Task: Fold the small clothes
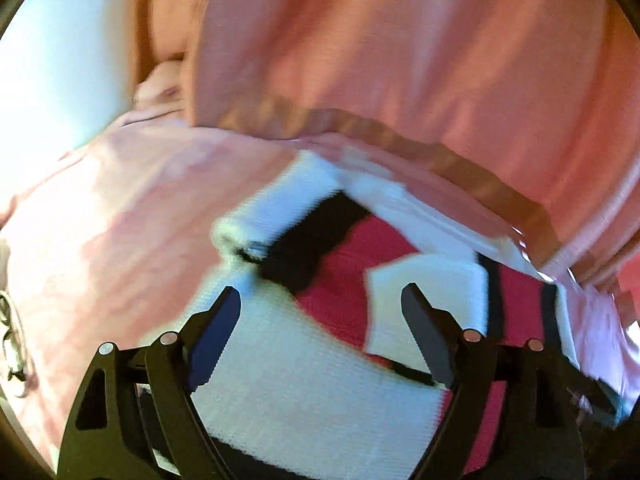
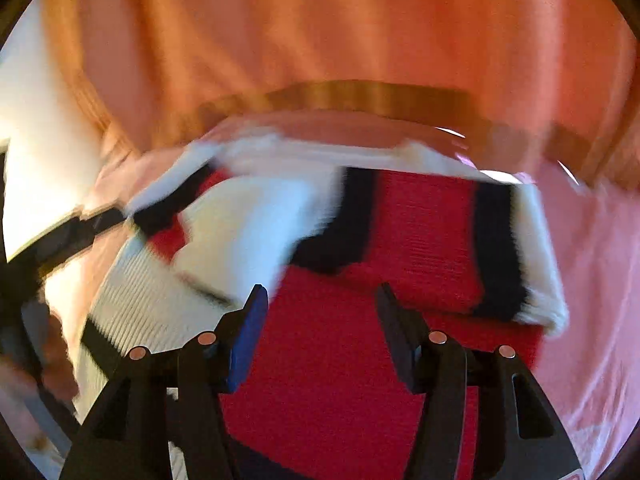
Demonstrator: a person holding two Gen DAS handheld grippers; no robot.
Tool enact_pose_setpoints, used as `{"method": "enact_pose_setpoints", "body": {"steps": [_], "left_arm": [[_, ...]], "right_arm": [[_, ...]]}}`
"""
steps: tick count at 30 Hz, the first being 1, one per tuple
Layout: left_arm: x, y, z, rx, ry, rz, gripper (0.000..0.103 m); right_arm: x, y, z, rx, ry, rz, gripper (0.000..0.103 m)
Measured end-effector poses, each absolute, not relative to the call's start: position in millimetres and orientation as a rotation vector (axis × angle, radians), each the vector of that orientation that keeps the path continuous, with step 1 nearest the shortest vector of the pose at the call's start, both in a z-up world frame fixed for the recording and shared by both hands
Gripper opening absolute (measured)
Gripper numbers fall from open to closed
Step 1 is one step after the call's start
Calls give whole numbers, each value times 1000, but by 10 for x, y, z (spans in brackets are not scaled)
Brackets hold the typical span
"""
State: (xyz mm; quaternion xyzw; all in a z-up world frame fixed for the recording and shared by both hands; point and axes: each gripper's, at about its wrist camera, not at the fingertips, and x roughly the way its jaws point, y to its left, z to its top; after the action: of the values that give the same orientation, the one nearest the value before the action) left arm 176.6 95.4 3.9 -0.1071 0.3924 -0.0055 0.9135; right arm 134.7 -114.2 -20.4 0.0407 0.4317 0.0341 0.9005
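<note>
- Two grippers hang over the garment with nothing pinched. The left gripper (image 1: 320, 300) stands wide apart, its blue-padded finger (image 1: 212, 340) over white knit and its black finger (image 1: 426, 336) beside a white flap, and cloth shows across the whole gap between them.
- The right gripper (image 2: 322, 300) is parted about halfway, above the red panel. No fabric is caught between its pads; whether the tips graze the knit I cannot tell through the blur.
- No earlier picture is given, so only the present state can be read: both pairs of jaws free of the cloth.
- The small sweater (image 2: 360, 240), red with black bands and white borders, lies partly folded on the pink sheet (image 1: 100, 220). A white sleeve (image 2: 244, 224) is laid across its body, and a rolled white cuff (image 1: 256, 216) points away in the left view.
- Beyond it a brown taped strip (image 2: 360, 96) runs across the surface, with an orange-pink drape (image 1: 400, 40) behind.
- Judged from this, one fold seems just laid and the next grasp is not yet taken.
- To do it well: lower each gripper onto an outer edge of the sweater, take both layers together, and close only once knit fills the gap.
- Keep the two hands level while carrying the edge over, so the sleeve stays tucked and the black bands line up.
- Let go only when the fold lies flat, since thick knit tends to spring back.
</note>
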Motion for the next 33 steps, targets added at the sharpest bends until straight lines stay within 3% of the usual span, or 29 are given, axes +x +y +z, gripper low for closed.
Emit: {"method": "enact_pose_setpoints", "body": {"steps": [7, 8, 10, 13, 16, 17, 21, 23, 29, 33], "left_arm": [[1793, 1378, -84, -211, 867, 42, 80], [1787, 1425, -109, -208, 880, 45, 80], [1789, 1479, -134, -209, 893, 47, 80], [1800, 1524, -149, -227, 914, 31, 80], [1828, 1502, -149, -248, 925, 9, 80], [1851, 1466, -147, -256, 934, -3, 80], [1966, 1307, -180, -304, 977, -54, 80], [2047, 1211, -192, -331, 982, -90, 80], [2333, 1190, -333, -421, 984, -20, 81], [2487, 1347, -535, -572, 1041, 23, 80]], "right_arm": [[1823, -40, -564, -374, 897, 76, 60], [1899, -12, -642, -408, 915, 67, 51], [2020, -113, -644, -345, 961, 90, 13], [1960, -704, -130, 16, 882, 95, 12], [1775, -1482, 39, 266, 846, 48, 16], [1742, -1663, -33, 282, 877, 14, 23], [1501, -2292, -537, 325, 1047, -120, 27], [1358, -2531, -644, 465, 1029, -94, 42], [1574, -2705, -616, 642, 962, -24, 59], [1887, -2633, -774, 650, 1004, -20, 61]]}}
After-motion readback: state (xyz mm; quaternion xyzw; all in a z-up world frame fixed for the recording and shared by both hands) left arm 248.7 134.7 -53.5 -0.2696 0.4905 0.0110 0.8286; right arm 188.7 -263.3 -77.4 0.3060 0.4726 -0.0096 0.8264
